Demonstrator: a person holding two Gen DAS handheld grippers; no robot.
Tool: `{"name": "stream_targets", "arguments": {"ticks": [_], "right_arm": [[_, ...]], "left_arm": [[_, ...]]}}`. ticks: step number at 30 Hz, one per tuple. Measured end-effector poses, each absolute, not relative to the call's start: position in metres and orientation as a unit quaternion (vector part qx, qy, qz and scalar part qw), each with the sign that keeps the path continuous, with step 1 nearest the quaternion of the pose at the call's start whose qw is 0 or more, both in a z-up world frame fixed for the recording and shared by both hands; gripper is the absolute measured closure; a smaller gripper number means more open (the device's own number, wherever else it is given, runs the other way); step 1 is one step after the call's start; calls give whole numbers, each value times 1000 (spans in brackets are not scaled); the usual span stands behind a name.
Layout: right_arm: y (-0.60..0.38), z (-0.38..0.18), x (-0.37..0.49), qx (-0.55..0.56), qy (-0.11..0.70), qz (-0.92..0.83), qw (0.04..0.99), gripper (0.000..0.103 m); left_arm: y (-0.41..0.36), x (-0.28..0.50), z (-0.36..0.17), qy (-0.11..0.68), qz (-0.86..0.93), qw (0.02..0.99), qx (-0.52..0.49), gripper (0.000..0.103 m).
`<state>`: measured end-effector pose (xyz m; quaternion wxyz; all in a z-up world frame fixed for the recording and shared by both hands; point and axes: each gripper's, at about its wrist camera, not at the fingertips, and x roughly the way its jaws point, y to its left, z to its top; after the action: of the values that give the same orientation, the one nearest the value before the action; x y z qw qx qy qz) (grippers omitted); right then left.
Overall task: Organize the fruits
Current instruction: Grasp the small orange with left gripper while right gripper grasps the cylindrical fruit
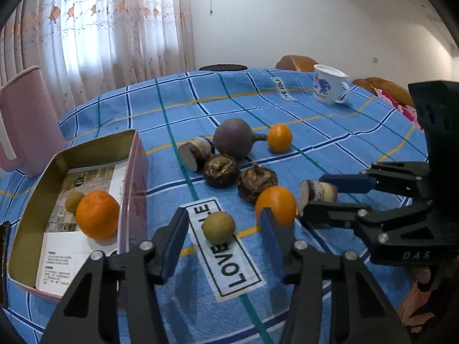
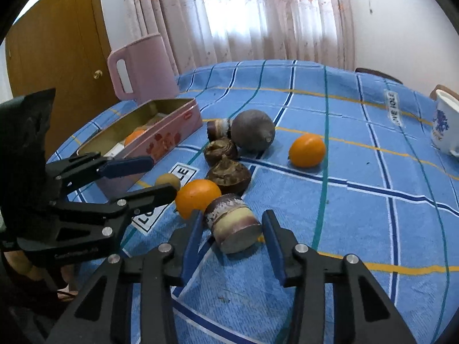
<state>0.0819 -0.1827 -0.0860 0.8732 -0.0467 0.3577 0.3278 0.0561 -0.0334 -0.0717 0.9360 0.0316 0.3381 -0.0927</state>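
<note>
Two grippers hover over a blue plaid tablecloth (image 1: pixel 330 132), sheer embroidered curtains (image 1: pixel 100 28) glowing behind. Left gripper (image 1: pixel 222 229), fingers spread wide, frames a small round tan longan (image 1: pixel 218 227); right gripper (image 2: pixel 231 229), equally released, brackets a cut purple-skinned cane chunk (image 2: pixel 232 225). Glossy oranges, knobbly dark water chestnuts (image 1: pixel 221 170) and a dusky purple bulb (image 1: pixel 233 138) lie loose mid-table. Beside them, a pink rectangular tin (image 1: pixel 28 212) already holds one pebbly orange (image 1: pixel 97 215).

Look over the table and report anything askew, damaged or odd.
Nothing is spilled or broken. The white mug leans in the left wrist view, perhaps lens distortion. Two cut sugarcane pieces lie on their sides among the fruit. The pink tin sits open, holding an orange.
</note>
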Motion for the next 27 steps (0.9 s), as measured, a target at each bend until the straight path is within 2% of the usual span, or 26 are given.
{"name": "stream_targets", "arguments": {"ticks": [11,16,26,27], "right_arm": [[-193,-81,84,-25,345,313,885,59],[-203,-79,84,-12,335,276,901,59],[-212,-79,85,-20,338,255,906,59],[-212,-80,84,-21,337,255,906,59]], "left_arm": [[-40,53,-67,337,-101,936,24,51],[-56,42,-47,309,-110,944,46,51],[-63,72,-74,364,-143,920,1,51],[-64,76,-76,372,-152,916,-5,54]]}}
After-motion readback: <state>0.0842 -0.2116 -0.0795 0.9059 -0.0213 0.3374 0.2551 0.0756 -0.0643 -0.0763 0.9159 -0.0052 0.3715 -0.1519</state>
